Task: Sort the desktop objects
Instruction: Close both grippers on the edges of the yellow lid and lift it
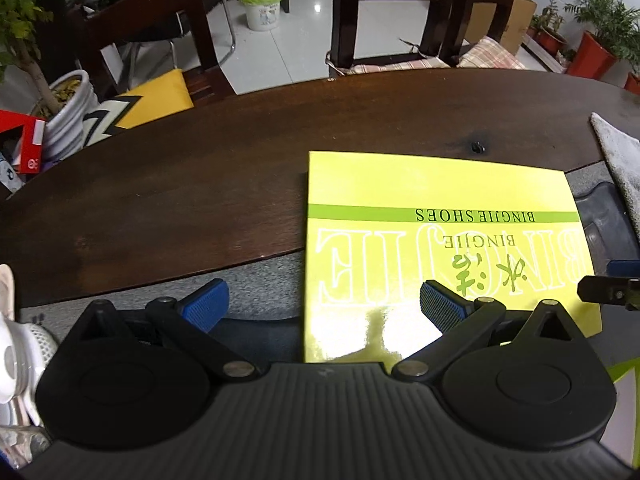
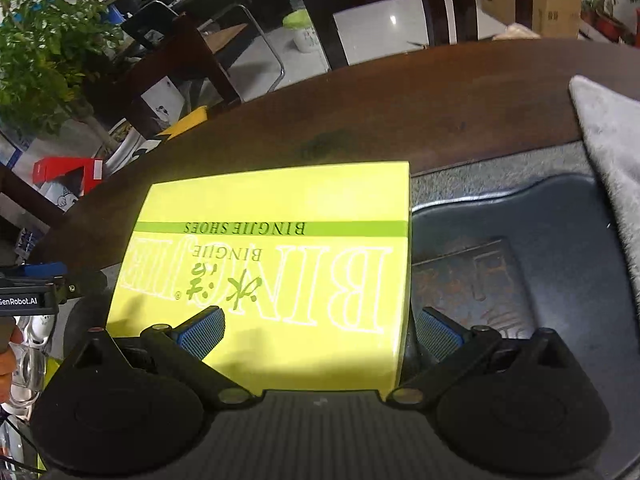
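Cardboard, glossy and yellow-green, fills the middle of both my views: a flat rectangular shoe box lid (image 1: pixel 440 240) printed "BINGJIE SHOES" across a darker green band, lying partly on the dark polished wooden table (image 1: pixel 200 184) and partly on a speckled grey mat (image 1: pixel 260 284) at the near edge. My left gripper (image 1: pixel 324 304) has its jaws spread wide, the ribbed blue pads (image 1: pixel 206 306) holding nothing; the lid's left edge runs between them. My right gripper (image 2: pixel 320 332) is likewise spread wide and empty, its left pad over the lid's printed face and its right pad just past the lid's right edge, above a dark moulded plastic tray (image 2: pixel 520 240) with rounded corners. A soft grey cloth (image 2: pixel 612 152) drapes over the tray's far right side.
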